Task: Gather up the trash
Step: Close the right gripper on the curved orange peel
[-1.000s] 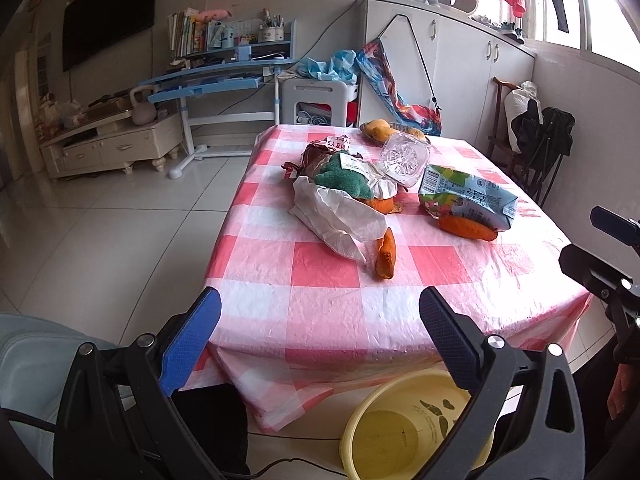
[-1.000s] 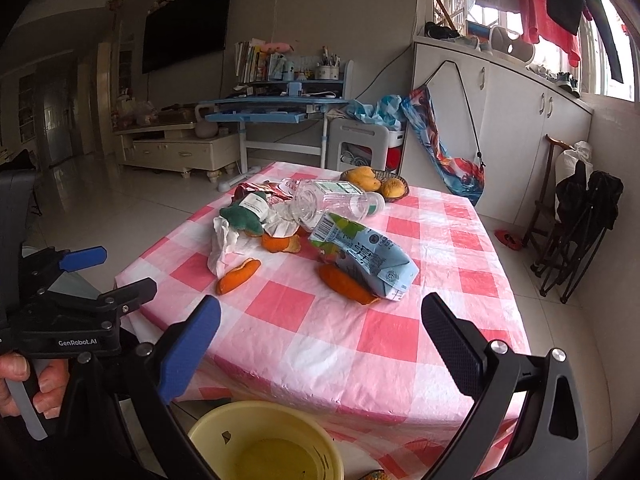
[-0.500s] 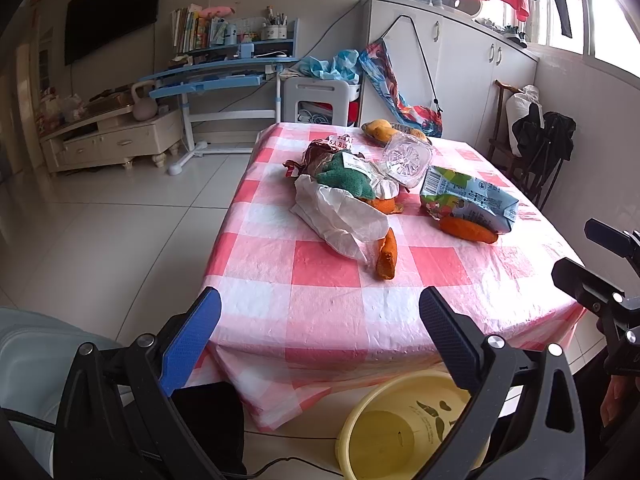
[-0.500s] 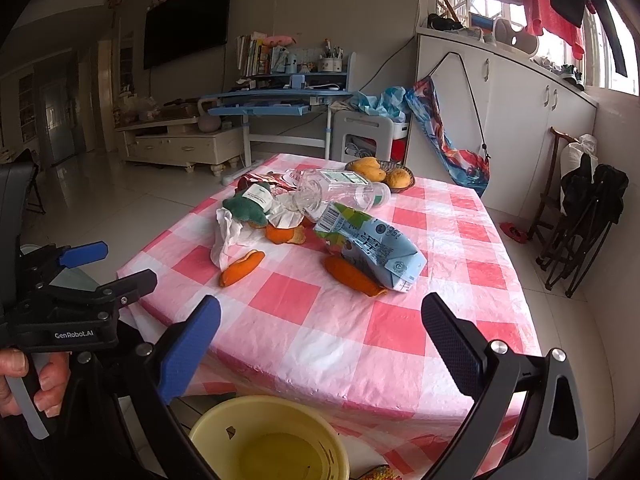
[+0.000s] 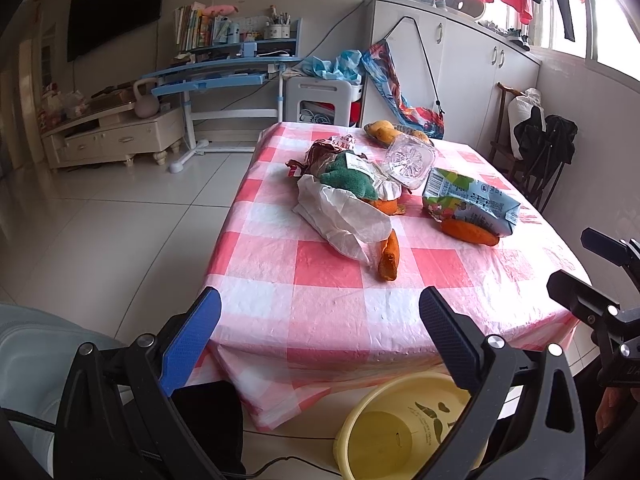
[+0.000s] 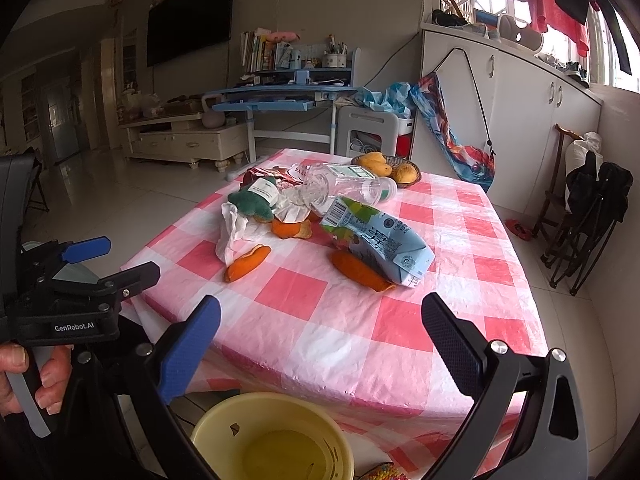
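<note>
Two claws hang at the near edge of a desk (image 5: 320,312) covered with a pink-and-white checked cloth, both spread wide and holding nothing. The left claw (image 5: 320,336) faces the litter from the near left corner, and the right wrist view shows a hand (image 6: 28,380) gripping its handle. On the left of the pile lies a crumpled white paper bag (image 5: 344,220), with a green plush toy (image 5: 348,180) resting on its far end and a red-brown wrapper (image 5: 320,152) just behind that. A strip of orange peel (image 5: 389,258) pokes out from the near end of the bag, touching it. Another piece of peel (image 6: 290,229) sits under a crumpled white paper cup near the middle of the pile. A clear plastic bottle (image 6: 348,186) lies on its side behind these, its base pointing at the left camera. To the right, a blue and green drink carton (image 5: 472,200) lies flattened on its side, on top of a further orange peel (image 5: 468,232) that sticks out beneath its near edge. At the far end of the desk a small basket holds yellow fruit (image 6: 378,162). The right claw (image 6: 320,340) hovers at the near right side, well apart from the trash. Below the desk edge, on the floor between the two claws, stands a yellow bucket (image 5: 372,412) with a dark scrap inside near the rim.
</note>
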A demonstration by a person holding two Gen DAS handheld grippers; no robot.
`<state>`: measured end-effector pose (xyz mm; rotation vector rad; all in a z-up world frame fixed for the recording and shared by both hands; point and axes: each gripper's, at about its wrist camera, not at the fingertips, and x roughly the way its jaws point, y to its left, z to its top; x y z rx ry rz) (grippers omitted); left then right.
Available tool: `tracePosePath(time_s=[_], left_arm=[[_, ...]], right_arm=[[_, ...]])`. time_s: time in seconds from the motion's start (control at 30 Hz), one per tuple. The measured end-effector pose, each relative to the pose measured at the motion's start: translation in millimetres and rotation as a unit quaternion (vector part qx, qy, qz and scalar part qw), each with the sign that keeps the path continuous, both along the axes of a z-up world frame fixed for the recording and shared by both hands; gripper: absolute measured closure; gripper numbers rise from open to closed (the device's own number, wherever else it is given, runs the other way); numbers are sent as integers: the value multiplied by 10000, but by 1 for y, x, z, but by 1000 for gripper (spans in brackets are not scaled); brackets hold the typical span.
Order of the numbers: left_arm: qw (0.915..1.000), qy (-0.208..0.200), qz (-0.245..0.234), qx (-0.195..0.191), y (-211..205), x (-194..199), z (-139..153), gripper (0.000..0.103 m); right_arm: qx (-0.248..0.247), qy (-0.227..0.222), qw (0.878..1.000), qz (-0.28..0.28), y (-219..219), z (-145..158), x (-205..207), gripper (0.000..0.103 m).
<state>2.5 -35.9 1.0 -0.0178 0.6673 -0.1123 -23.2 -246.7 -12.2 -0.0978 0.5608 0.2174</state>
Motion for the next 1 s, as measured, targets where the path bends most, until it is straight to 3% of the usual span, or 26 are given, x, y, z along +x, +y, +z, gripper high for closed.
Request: tracePosePath(time_s=[0.2, 0.27, 0.47, 0.7, 0.9, 1.0], left_arm=[[9996, -2, 190, -218, 10, 3, 1, 7], [9991, 0, 281, -310, 13, 3, 1, 7], [9970, -16, 529, -567, 25, 4, 2, 7], [9963, -33, 593, -628, 29, 6, 2, 7], [9959, -16, 610, -673, 30, 9, 2, 7], [9957, -3, 614, -696, 31, 12, 3, 7]], right_arm=[[109, 202, 9995, 222, 10, -6, 8, 10], [128, 354, 9986, 363, 20, -10, 17, 22], [322, 797, 9950, 513, 49, -27, 55, 40], [597, 1227, 9898, 409, 68, -49, 93, 51], [512, 1286, 9896, 384, 75, -53, 105, 56], [478, 1297, 9897, 380, 74, -54, 105, 67]])
